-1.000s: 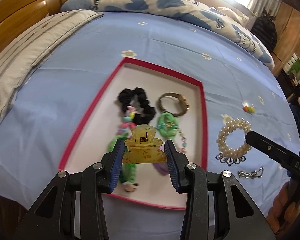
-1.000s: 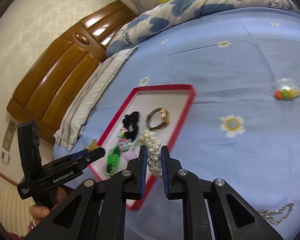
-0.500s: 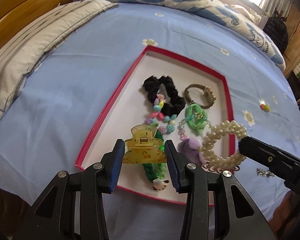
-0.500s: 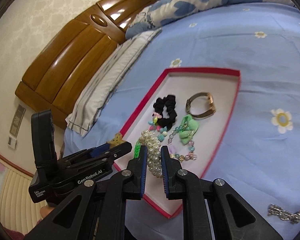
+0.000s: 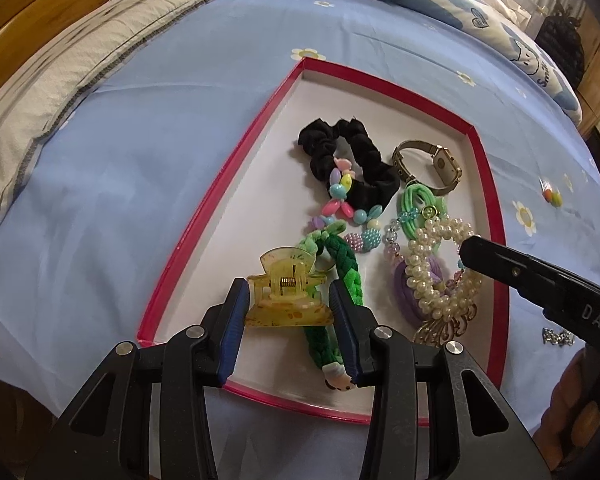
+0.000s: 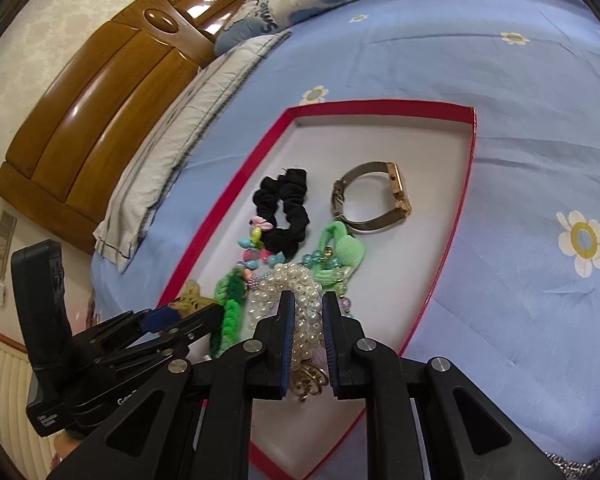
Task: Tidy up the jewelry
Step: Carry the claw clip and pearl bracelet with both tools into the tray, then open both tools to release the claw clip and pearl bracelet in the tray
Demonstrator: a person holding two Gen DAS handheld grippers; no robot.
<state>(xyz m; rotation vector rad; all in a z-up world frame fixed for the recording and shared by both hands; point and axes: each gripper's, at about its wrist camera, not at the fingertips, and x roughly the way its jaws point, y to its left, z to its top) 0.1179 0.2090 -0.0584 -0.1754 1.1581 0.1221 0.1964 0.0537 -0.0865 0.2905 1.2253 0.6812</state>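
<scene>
Left gripper (image 5: 290, 312): clenched on the yellow claw clip (image 5: 286, 294), gripping its two ends; the clip hangs over the near left corner of the red-rimmed tray (image 5: 216, 196).
Right gripper (image 6: 305, 344): clamped on the pearl bracelet (image 6: 296, 292), which now hangs over the tray's near end, touching the green and purple pieces already there.
What changed: a second ago the pearl bracelet was outside the tray's right edge, over the blue bedsheet (image 5: 120, 160); it has since been carried across the rim. Both grippers have come lower, and the tray fills more of each view.
Tray contents: black scrunchie (image 5: 348, 156) and gold watch (image 5: 430, 166) toward the far end; pastel bead bracelet (image 5: 346, 208), green braided band (image 5: 342, 268) and mint hair tie (image 5: 418, 210) nearer.
Left outside: a silver chain (image 5: 556, 336) on the sheet past the right rim, and a small coloured bead piece (image 5: 552, 197) farther out.
Meaning for the task: both pieces look placed for release; two items would then remain.
</scene>
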